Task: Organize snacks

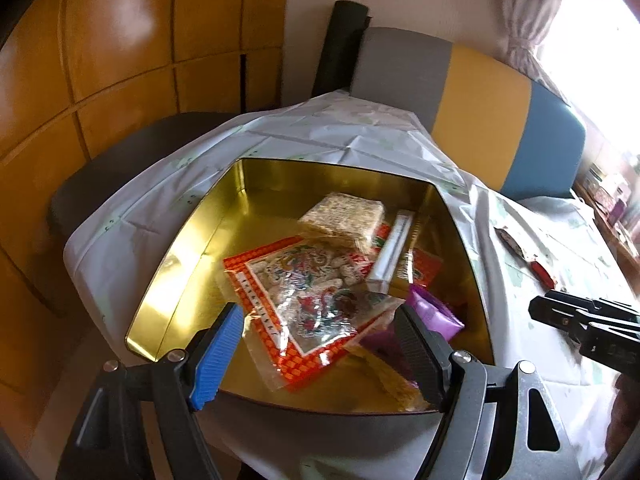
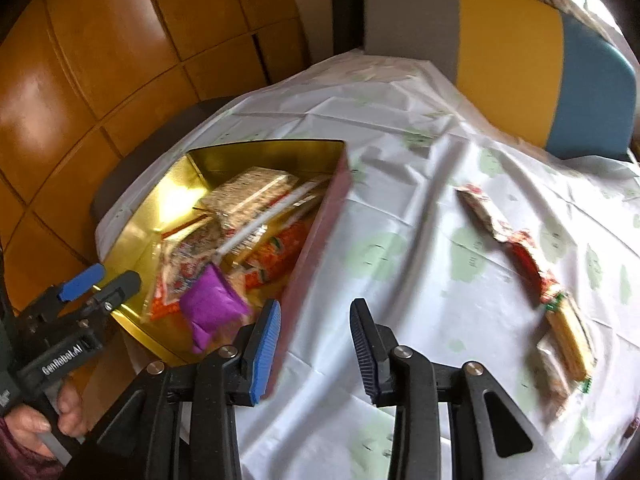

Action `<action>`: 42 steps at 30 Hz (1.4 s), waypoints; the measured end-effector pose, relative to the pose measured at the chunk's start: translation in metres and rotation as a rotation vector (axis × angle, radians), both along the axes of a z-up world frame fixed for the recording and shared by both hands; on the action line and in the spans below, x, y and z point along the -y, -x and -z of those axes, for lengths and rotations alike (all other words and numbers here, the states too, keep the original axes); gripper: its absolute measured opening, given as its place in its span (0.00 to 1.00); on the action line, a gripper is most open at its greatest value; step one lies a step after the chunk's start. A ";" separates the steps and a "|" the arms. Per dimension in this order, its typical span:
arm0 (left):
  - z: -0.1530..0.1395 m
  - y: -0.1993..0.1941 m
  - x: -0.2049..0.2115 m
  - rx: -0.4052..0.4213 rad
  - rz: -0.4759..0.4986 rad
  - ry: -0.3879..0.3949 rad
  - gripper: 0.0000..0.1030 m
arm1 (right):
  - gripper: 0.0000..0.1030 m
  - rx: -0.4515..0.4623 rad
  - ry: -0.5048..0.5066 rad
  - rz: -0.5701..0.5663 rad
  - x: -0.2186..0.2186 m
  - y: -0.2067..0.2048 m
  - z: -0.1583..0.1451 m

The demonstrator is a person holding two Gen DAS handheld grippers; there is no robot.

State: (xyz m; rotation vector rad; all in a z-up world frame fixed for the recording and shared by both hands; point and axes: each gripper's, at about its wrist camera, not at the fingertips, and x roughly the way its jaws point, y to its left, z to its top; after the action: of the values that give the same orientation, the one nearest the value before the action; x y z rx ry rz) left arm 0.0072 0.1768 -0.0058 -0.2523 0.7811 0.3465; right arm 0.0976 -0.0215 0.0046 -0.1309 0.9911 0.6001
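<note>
An open gold tin (image 1: pixel 188 240) (image 2: pixel 320 236) sits on the white tablecloth. It holds an orange-bordered clear packet (image 1: pixel 308 292), a puffed-rice block (image 1: pixel 344 216), a white stick pack (image 1: pixel 392 248) and a purple packet (image 1: pixel 434 312) (image 2: pixel 212 304). My left gripper (image 1: pixel 318 316) (image 2: pixel 116 274) hovers open over the tin's near end, gripping nothing. My right gripper (image 2: pixel 315 312) (image 1: pixel 538 312) hangs over the cloth just right of the tin's red wall, its jaws partly apart and empty. Loose snacks lie to its right: a brown wrapper (image 2: pixel 480 212), a red wrapper (image 2: pixel 528 260) and a yellow wafer pack (image 2: pixel 568 336).
A chair with a grey, yellow and blue back (image 1: pixel 480 92) (image 2: pixel 512 40) stands behind the table. A dark seat (image 1: pixel 120 160) and a wooden panelled wall (image 1: pixel 100 40) are on the left. A person's hand (image 2: pixel 52 420) holds the left gripper's handle. The tablecloth (image 2: pixel 400 240) is wrinkled.
</note>
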 end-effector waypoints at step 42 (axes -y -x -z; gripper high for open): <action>-0.013 -0.041 0.158 -0.067 0.409 -0.125 0.76 | 0.38 -0.031 0.109 0.652 0.296 -0.056 0.011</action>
State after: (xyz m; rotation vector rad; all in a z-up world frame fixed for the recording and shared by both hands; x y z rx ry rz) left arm 0.0478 0.0184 0.0074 0.0396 0.8523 0.0168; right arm 0.1538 -0.3177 -0.0068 0.1065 1.0254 -0.0493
